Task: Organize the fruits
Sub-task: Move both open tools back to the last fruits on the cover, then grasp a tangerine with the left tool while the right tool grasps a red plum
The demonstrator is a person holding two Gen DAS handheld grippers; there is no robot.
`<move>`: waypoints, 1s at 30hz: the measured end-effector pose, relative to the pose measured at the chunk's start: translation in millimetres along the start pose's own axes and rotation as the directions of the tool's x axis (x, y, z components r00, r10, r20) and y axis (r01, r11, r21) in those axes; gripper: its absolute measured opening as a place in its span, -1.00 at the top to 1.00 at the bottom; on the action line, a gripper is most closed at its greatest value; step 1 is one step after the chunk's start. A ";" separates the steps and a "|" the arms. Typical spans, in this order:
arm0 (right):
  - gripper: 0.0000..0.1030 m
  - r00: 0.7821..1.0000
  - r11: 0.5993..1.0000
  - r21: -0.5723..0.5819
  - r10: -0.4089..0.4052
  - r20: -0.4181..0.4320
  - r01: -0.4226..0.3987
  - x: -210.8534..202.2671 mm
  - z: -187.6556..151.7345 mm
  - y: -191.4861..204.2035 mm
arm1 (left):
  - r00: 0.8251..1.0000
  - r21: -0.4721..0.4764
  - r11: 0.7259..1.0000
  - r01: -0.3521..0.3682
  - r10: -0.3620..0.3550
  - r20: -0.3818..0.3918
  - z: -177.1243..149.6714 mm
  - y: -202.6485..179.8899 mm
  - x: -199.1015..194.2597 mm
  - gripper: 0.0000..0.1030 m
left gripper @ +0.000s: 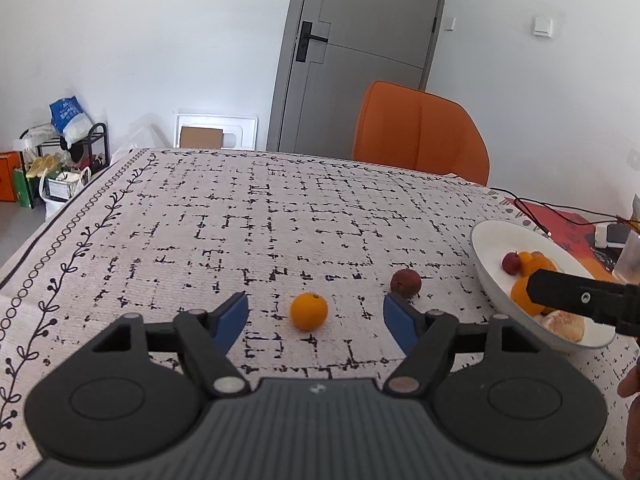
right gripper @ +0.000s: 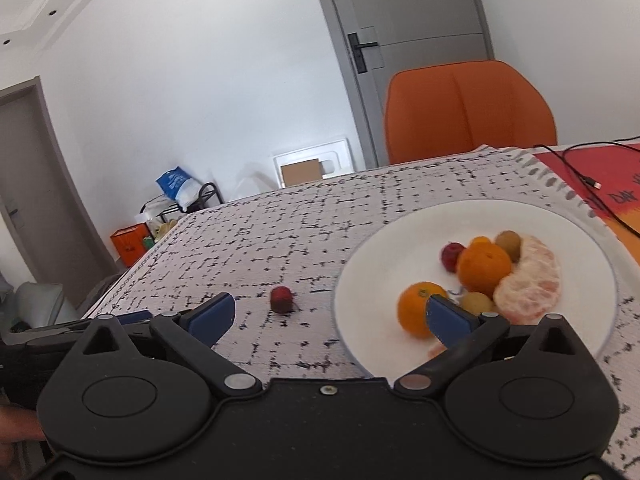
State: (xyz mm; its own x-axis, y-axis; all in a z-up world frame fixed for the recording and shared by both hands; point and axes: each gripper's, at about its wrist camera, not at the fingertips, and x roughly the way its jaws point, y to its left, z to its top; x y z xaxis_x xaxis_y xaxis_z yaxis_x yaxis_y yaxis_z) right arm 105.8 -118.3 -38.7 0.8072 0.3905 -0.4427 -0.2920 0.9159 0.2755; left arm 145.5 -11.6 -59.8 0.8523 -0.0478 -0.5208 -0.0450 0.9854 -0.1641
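Left gripper is spread wide with nothing in it, hanging low over the patterned tablecloth with the loose orange sitting pretty much dead centre between its blue pads. Looks lined up on purpose: fingers either side of the fruit, so my guess is that orange is the next grab.

Using the white bowl as the reference: the loose orange is on the cloth well to the left of the bowl, and the dark red fruit, maybe a lychee, hard to say, sits between that orange and the bowl, nearer the bowl but not touching it. The orange chair is behind the bowl, across the table.

Right gripper is also spread and empty, parked over the bowl's near-left rim. One blue pad overlaps the view of the front orange in the bowl, but I can't tell if it's actually touching it. The view is a bit blurry, so it's probably on the move.

Inside the bowl there's already a heap: two oranges, a peeled citrus, a small red fruit and a couple of greenish ones. So most of the sorting looks done, with two pieces left on the cloth. Round fruit rolls, so squeeze centred.
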 end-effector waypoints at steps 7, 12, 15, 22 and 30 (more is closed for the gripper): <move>-0.99 1.000 0.999 -0.028 0.027 -0.013 -0.027 11.5 4.9 10.3 | 1.000 -0.008 1.000 0.003 -0.003 -0.025 1.0 0.5 16.4 -0.17; -0.94 0.999 0.999 -0.035 0.026 -0.026 -0.027 17.7 8.2 10.9 | 0.998 -0.036 0.999 -0.005 0.003 -0.061 0.2 4.7 29.0 0.58; -0.81 0.999 0.998 -0.050 0.034 -0.031 -0.036 19.4 9.2 14.7 | 0.999 -0.046 0.999 -0.023 0.022 -0.027 1.8 9.1 22.6 0.59; -0.56 0.998 0.996 -0.075 0.049 -0.039 -0.052 29.3 13.4 26.8 | 1.000 -0.063 0.998 -0.028 0.028 -0.006 9.5 25.4 11.5 0.59; -0.36 0.997 0.991 -0.118 0.051 -0.061 -0.058 45.2 14.1 44.7 | 0.999 -0.078 0.996 -0.036 0.037 0.013 12.7 39.6 0.3 0.58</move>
State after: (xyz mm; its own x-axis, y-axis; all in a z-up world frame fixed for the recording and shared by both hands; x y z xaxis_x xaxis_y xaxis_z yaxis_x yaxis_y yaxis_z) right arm 136.5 -61.0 -34.4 0.7585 0.4418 -0.4791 -0.3971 0.8962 0.1978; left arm 150.6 29.5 -55.8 0.8567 -0.0092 -0.5158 -0.1162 0.9707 -0.2104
